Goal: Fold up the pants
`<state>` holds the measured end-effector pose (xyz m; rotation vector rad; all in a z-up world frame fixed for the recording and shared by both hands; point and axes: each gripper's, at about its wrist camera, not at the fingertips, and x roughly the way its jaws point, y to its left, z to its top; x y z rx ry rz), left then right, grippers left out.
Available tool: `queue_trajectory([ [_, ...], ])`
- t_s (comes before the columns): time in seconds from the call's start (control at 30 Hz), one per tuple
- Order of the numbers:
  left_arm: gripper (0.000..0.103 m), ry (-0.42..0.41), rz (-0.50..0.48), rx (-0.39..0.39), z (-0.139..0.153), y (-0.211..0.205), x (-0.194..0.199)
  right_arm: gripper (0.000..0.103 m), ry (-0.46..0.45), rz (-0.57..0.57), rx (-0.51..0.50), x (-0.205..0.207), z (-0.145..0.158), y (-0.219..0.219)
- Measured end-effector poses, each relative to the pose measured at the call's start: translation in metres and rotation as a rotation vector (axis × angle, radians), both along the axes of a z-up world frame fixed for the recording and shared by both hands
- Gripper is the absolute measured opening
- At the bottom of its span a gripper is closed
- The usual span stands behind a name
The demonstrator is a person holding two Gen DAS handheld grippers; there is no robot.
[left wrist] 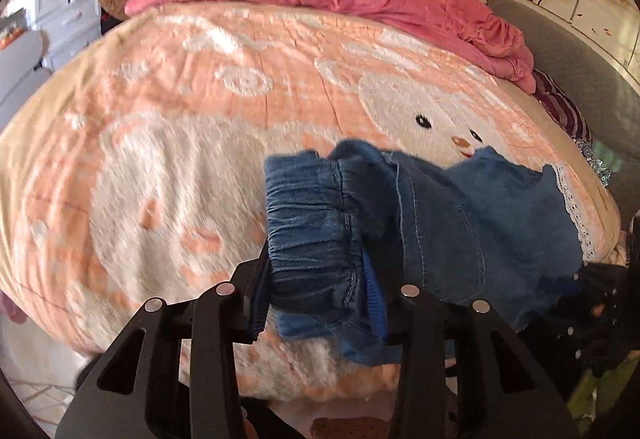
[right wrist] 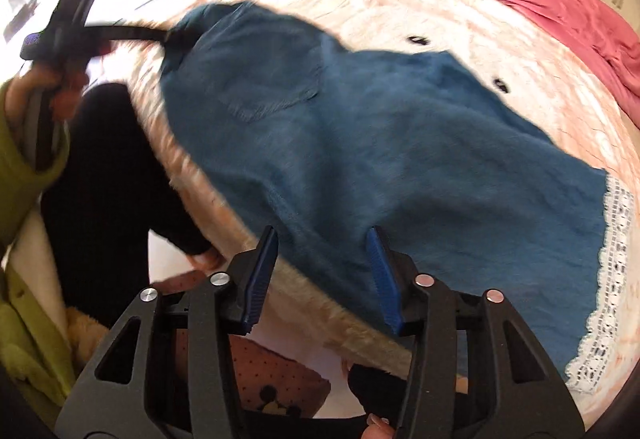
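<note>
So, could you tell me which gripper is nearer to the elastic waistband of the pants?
Left. The left gripper has the waistband bunched between its fingers, while the right gripper is open over the leg, nearer the lace hem.

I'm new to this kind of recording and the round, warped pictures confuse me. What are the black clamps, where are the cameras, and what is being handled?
No robot here: a person holds a black two-finger clamp in each hand, each carrying a fisheye camera looking along its fingers. In the left wrist view, the left gripper has the gathered waistband of the small blue denim pants between its fingers. In the right wrist view, the right gripper is open at the near edge of the pants, gripping nothing. The pants, with white lace hems, lie on a fluffy peach-and-white blanket covering a bed.
</note>
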<state>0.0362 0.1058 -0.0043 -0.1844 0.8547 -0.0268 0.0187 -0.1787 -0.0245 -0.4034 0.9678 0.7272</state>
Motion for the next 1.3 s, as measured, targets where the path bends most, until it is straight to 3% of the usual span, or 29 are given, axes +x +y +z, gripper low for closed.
queue_trajectory([
  [0.07,0.037,-0.009,0.005,0.027,0.003,0.004,-0.001,0.033,0.02,0.019,0.012,-0.004,-0.005,0.002],
  [0.2,0.039,0.042,0.017,0.008,-0.016,0.011,-0.004,0.034,0.069,0.02,0.014,-0.001,-0.019,0.003],
  [0.3,0.042,0.032,0.023,-0.01,-0.015,0.013,-0.012,0.037,0.105,0.012,0.045,0.003,-0.021,0.001],
  [0.4,0.044,0.013,0.042,0.027,0.0,0.011,-0.024,0.037,0.136,-0.002,0.104,0.007,-0.012,-0.009],
  [0.53,0.047,-0.064,0.044,0.14,0.028,0.002,-0.039,0.038,0.098,-0.071,0.199,0.014,0.013,-0.031],
  [0.67,0.053,-0.12,-0.001,0.151,0.05,-0.015,-0.034,0.042,0.05,-0.175,0.247,0.04,0.037,-0.053],
  [0.73,0.057,-0.146,-0.078,0.134,0.055,-0.036,-0.025,0.042,0.028,-0.227,0.264,0.061,0.048,-0.063],
  [0.9,0.057,-0.049,-0.3,0.052,0.025,-0.106,0.011,0.043,-0.017,-0.273,0.259,0.113,0.062,-0.062],
  [1.03,0.057,0.024,-0.422,0.052,-0.012,-0.15,0.016,0.043,0.031,-0.233,0.232,0.155,0.053,-0.043],
  [1.13,0.057,0.067,-0.446,0.098,-0.036,-0.164,0.009,0.043,0.059,-0.195,0.188,0.172,0.044,-0.028],
  [1.2,0.057,0.043,-0.463,0.149,-0.04,-0.169,0.002,0.043,0.066,-0.181,0.157,0.18,0.038,-0.019],
  [1.3,0.057,0.041,-0.463,0.12,-0.041,-0.165,0.002,0.043,0.081,-0.157,0.135,0.191,0.033,-0.007],
])
